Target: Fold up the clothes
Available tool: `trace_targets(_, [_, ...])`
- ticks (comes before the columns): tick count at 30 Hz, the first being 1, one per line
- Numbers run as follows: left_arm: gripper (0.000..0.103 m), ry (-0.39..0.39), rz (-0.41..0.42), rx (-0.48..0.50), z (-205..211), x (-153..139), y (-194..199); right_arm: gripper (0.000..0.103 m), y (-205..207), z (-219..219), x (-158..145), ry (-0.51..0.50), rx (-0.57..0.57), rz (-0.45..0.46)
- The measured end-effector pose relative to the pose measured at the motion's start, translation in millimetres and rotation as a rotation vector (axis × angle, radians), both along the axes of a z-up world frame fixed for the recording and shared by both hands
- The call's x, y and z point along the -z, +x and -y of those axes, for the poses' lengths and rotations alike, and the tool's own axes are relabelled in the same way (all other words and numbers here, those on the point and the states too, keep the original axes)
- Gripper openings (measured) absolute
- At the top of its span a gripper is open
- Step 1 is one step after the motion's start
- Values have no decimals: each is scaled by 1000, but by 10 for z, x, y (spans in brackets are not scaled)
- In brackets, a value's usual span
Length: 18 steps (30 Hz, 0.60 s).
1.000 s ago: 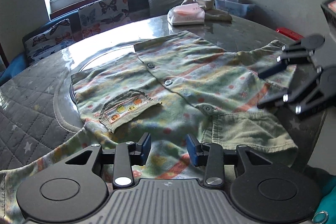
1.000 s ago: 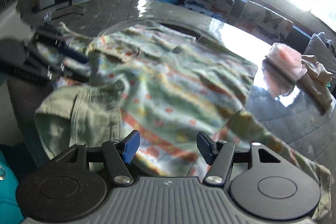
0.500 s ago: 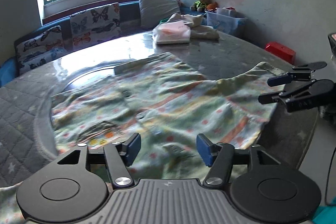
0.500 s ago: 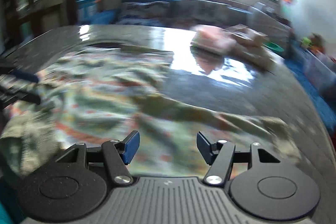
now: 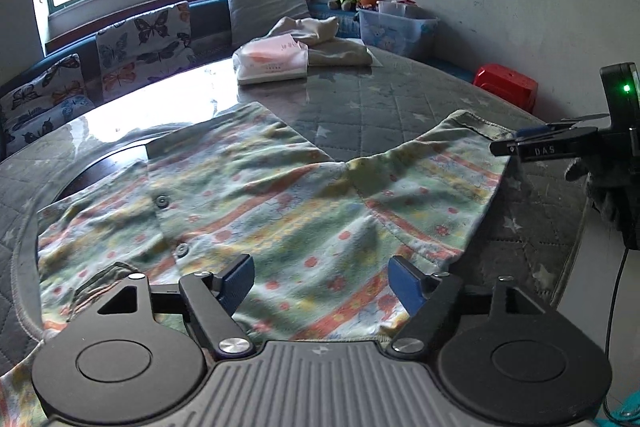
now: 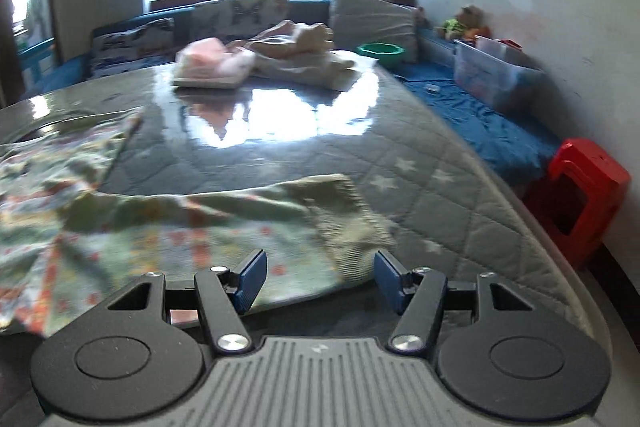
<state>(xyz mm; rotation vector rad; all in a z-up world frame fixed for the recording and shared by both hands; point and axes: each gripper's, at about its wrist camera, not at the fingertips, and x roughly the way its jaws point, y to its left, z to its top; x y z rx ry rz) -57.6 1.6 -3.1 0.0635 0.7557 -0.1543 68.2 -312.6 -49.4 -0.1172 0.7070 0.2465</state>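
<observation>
Lying spread across a round grey quilted table (image 5: 400,99), buttons up, a green flower-print child's shirt (image 5: 280,203), one sleeve reaching toward the right edge. Leaving bare quilt open between shirt and the folded pink-and-cream clothes pile (image 5: 276,63) at the far rim. Hovering over the near hem with blue pads wide apart, the left gripper (image 5: 322,281). Showing only from the right wrist: sleeve cuff between the spread right gripper (image 6: 318,277), red plastic stool (image 6: 580,195) beside the table edge.
</observation>
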Motion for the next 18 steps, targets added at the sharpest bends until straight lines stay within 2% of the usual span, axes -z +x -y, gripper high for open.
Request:
trace_targets(3, [81,4,-8,1,45,4,31,61,68,72,34,10,36,-5])
trace_targets(11, [83,13,-20,7,155,4,117,59,211,140,96,34,83,-12])
trace_targets(18, [84,17,-32,11,221,25,177,49,184,150,99,48,68,-20])
